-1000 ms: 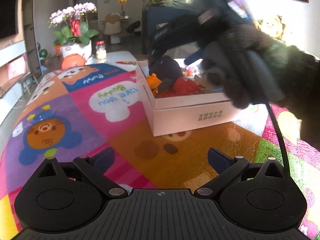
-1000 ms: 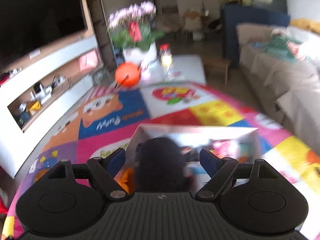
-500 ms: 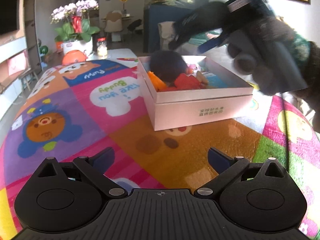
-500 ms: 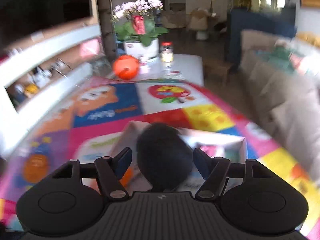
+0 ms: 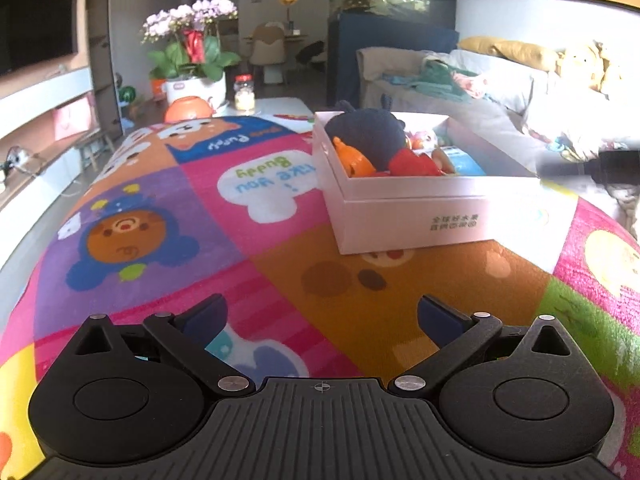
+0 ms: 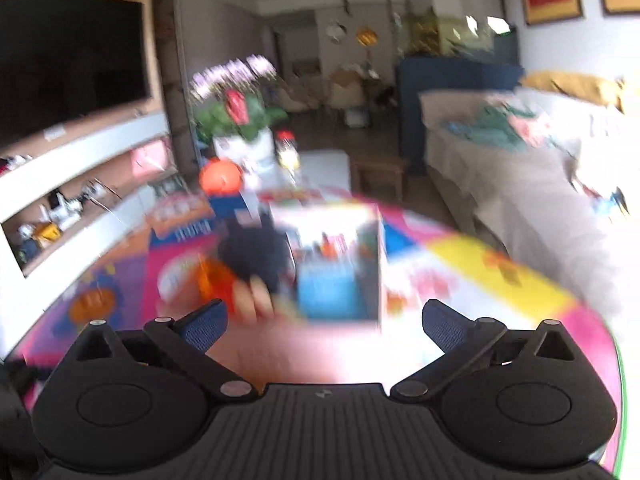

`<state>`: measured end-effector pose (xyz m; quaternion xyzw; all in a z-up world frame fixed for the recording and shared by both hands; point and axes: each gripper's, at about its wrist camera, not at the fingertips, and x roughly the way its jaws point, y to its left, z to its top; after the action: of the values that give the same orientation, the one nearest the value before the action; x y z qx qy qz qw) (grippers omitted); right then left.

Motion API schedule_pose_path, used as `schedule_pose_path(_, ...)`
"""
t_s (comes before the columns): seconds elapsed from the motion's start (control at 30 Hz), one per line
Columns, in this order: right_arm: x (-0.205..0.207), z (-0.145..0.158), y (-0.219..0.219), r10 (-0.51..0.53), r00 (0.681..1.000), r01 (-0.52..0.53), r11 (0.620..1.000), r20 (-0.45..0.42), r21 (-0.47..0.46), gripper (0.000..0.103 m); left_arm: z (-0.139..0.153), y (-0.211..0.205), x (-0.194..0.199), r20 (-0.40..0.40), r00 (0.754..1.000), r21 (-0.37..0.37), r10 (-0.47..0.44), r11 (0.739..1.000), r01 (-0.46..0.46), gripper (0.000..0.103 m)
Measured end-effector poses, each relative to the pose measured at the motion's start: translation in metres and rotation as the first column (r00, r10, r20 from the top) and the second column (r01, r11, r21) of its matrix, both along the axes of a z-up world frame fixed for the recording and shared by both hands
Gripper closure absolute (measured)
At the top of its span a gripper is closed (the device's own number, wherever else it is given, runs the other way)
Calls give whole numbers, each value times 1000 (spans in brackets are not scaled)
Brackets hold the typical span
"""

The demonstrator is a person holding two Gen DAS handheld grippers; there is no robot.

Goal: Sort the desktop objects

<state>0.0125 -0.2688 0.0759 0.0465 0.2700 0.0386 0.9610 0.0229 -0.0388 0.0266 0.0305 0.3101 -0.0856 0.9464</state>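
Observation:
A pale pink open box point(image 5: 412, 212) stands on the colourful cartoon mat point(image 5: 168, 216). In it lie a dark plush toy point(image 5: 366, 136), an orange toy point(image 5: 352, 160), a red toy point(image 5: 414, 164) and other small items. My left gripper point(image 5: 322, 318) is open and empty, low over the mat in front of the box. My right gripper point(image 6: 324, 322) is open and empty, pulled back above the box point(image 6: 340, 264); this view is blurred, and the dark plush point(image 6: 254, 256) shows in the box's left part.
A potted orchid point(image 5: 192, 52), an orange ball point(image 5: 188, 108) and a glass jar point(image 5: 245, 92) stand beyond the mat's far end. A sofa point(image 5: 500, 92) with cloths runs along the right. A TV shelf unit point(image 5: 36, 112) runs along the left.
My right gripper opened, let go of the dark plush in the box and pulled back out of the left wrist view. My left gripper stayed low over the mat.

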Motion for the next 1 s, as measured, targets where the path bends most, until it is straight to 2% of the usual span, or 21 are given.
schedule_pose_path(0.07,-19,-20,2,-39,998,39,999,-53,-3,0,-3,-5,-5,15,1000,19,7,1000,-7,0)
schedule_pose_path(0.17,-34,-44,11,-69,992,67,997,-110,-26,0,-13,-11,0,-12,1000,45,8,999,-7,0)
schedule_pose_path(0.3,-25,-67,26,-82,982,63,992,-171,-113,0,-26,-16,13,-32,998,91,59,994,-56,0)
schedule_pose_path(0.37,-12,-76,32,-90,976,57,985,-199,-165,0,-28,-15,18,-36,998,72,57,996,-54,0)
schedule_pose_path(0.47,-1,-79,30,-90,975,59,986,-202,-156,0,-30,-8,26,-61,996,16,60,998,-60,0)
schedule_pose_path(0.57,2,-80,22,-83,978,65,993,-194,-97,0,-31,-9,25,-57,997,18,61,998,-60,0)
schedule_pose_path(0.7,-9,-84,25,-90,986,76,991,-139,-108,0,-31,-9,25,-57,997,19,61,998,-60,0)
schedule_pose_path(1.0,-9,-84,26,-91,986,76,991,-141,-111,0,-31,-10,25,-58,996,15,61,998,-60,0)
